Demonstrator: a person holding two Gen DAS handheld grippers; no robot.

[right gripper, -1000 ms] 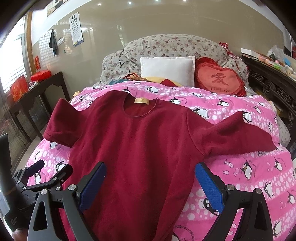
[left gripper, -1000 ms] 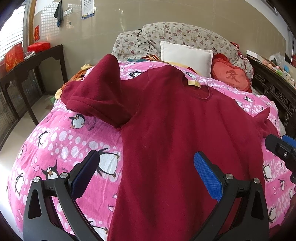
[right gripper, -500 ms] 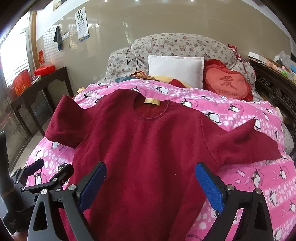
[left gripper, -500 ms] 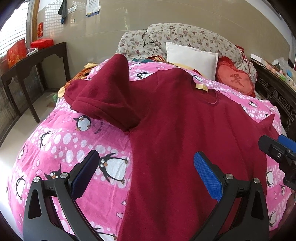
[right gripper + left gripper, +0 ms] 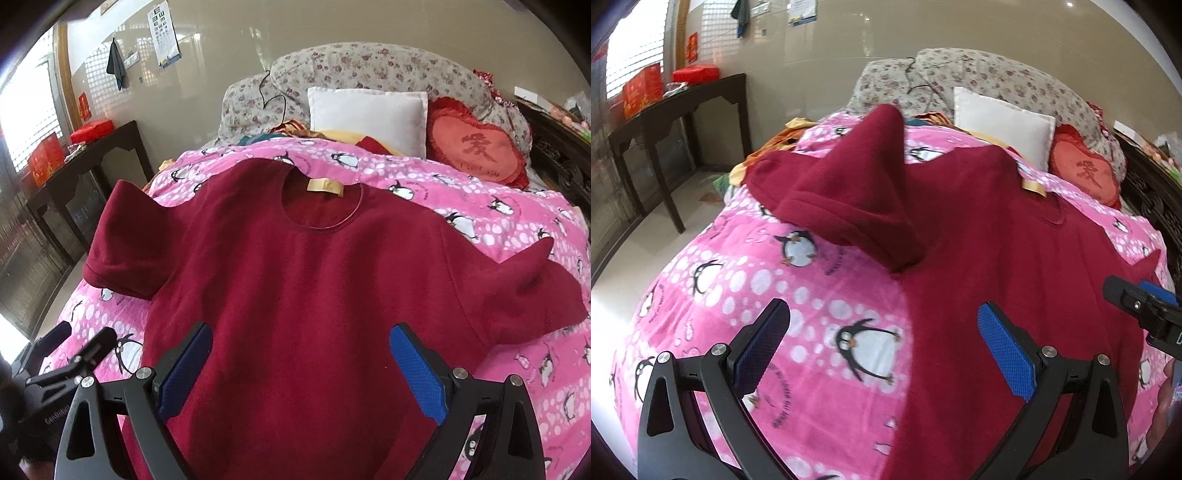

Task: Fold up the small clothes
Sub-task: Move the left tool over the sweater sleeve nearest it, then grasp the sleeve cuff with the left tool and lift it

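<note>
A dark red short-sleeved shirt (image 5: 314, 280) lies spread face up on a pink penguin bedspread (image 5: 498, 221), collar with a yellow label (image 5: 325, 186) at the far end. In the left wrist view the shirt (image 5: 1015, 258) fills the right half, its left sleeve (image 5: 846, 199) bunched up. My left gripper (image 5: 882, 328) is open and empty, low over the shirt's left edge. My right gripper (image 5: 301, 347) is open and empty over the shirt's lower middle. Each gripper shows at the other view's edge.
A white pillow (image 5: 367, 118), a red heart cushion (image 5: 476, 147) and a floral bolster (image 5: 369, 70) lie at the bed's head. A dark wooden side table (image 5: 676, 110) stands left of the bed. A carved dark bed frame (image 5: 1152, 199) runs along the right.
Both grippers have moved forward and a little left over the bed, so the shirt looks closer. The left gripper now straddles the shirt's left edge. Both stay open; the shirt has not moved.
</note>
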